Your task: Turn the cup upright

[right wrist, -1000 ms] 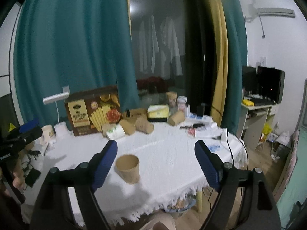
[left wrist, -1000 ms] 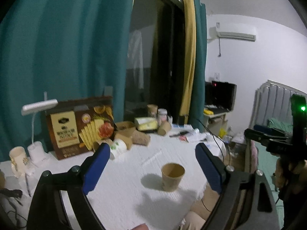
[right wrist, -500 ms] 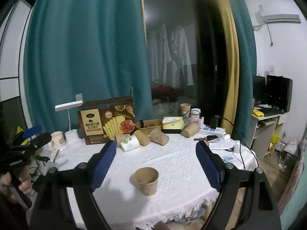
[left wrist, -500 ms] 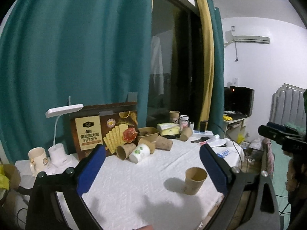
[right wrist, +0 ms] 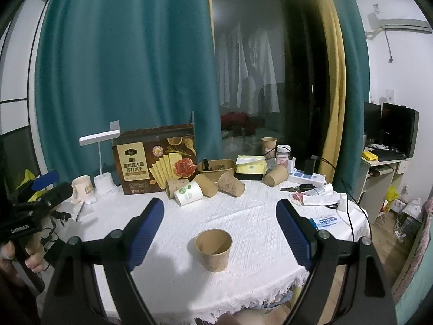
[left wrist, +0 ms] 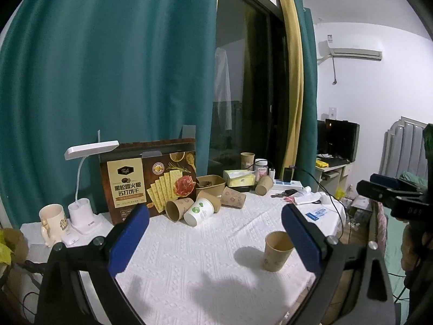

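My cup [right wrist: 213, 249] stands upright at lower centre; both my grippers [right wrist: 219, 224] [left wrist: 215, 231] gape empty. Flip looks finished.

A plain brown paper cup [right wrist: 214, 249] on a white embossed tablecloth [right wrist: 251, 216] before teal curtains [right wrist: 121, 67].

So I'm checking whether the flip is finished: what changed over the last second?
Both grippers drew back from the table: the left gripper and the right gripper have just been opening, nothing between their blue fingers. The brown paper cup stayed upright on the white tablecloth, untouched. The tipped cups by the cracker box stayed put.
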